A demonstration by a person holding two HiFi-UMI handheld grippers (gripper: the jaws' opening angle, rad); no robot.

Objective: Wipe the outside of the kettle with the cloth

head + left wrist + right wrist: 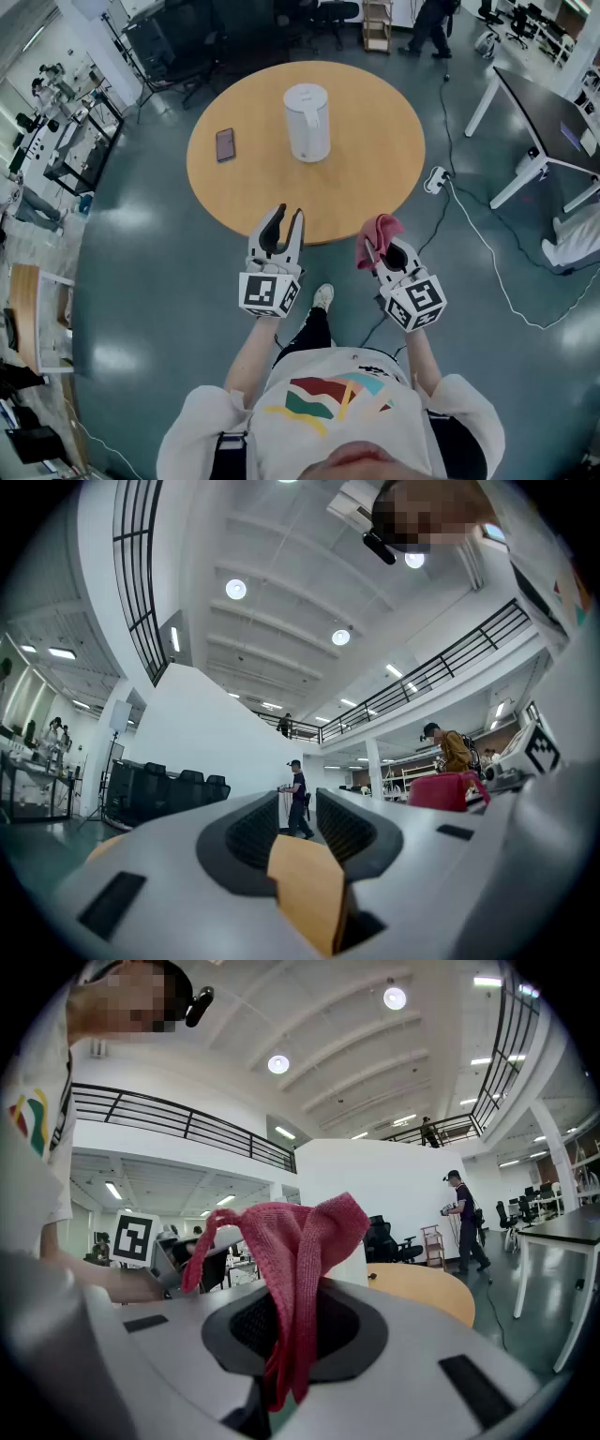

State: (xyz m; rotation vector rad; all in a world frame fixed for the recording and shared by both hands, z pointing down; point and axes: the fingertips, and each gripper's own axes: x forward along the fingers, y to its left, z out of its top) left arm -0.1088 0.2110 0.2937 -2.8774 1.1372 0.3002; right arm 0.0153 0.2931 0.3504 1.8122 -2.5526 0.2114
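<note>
Pale wood, round and bare but for two things, fills the middle of the head view: the round wooden table carries the white cylindrical kettle upright near its centre and a dark flat phone lying apart to the kettle's left. Both grippers are held over the grey floor at the table's near edge, well apart from the kettle. The left gripper has its jaws spread with nothing between them; the right gripper pinches a pink knitted cloth, which bunches above its jaws. A white power strip and its cable lie on the floor to the right of the table. In the left gripper view, the left gripper shows a clear gap between its ribbed black pads, and through it only a distant standing person in dark clothes; a tan wedge sits low in the gap, and the cloth appears off to the right. In the right gripper view, the right gripper is clamped on the cloth, which rises from between the pads and droops over to the left; the table lies beyond, on the right.
</note>
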